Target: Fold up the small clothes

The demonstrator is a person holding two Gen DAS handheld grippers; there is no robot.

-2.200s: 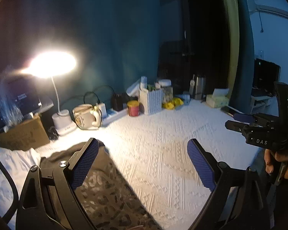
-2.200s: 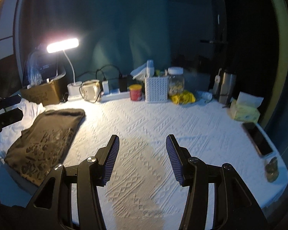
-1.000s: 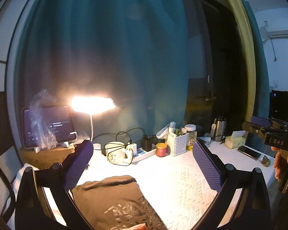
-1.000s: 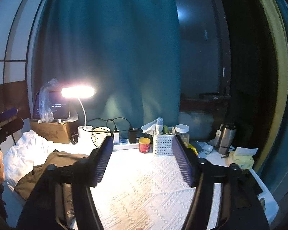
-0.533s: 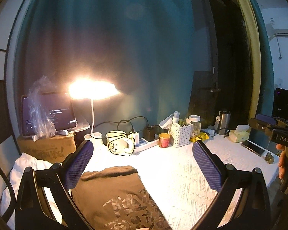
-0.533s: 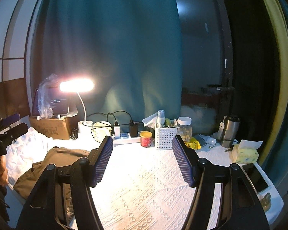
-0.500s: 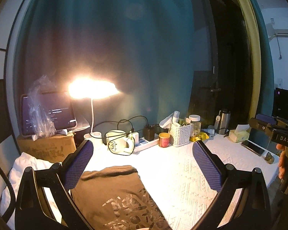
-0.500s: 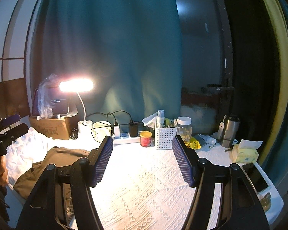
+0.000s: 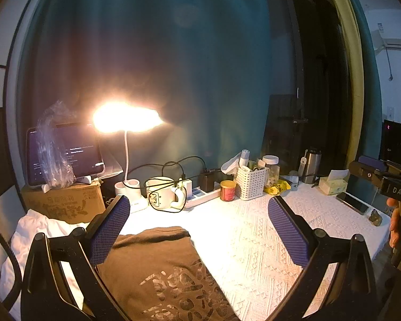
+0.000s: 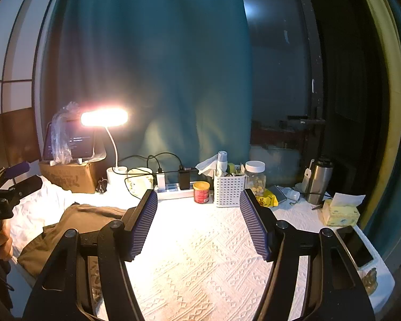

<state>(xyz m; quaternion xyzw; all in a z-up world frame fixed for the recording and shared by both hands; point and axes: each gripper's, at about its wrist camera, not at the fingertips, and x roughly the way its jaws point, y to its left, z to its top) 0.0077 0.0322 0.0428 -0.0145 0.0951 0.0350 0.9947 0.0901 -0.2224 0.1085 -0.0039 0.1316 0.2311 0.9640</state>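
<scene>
1 legible mark: "DAS", right gripper

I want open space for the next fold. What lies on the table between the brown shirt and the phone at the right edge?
Only bare white textured tablecloth lies between the brown shirt and the phone, as the right wrist view shows.

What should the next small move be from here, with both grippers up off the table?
Probably lower the left gripper toward the far edge of the brown shirt. Both it and the right gripper are open and empty, held above the white tablecloth, while the shirt lies on the table's left side, nearest the left gripper, with nothing gripping it.
</scene>
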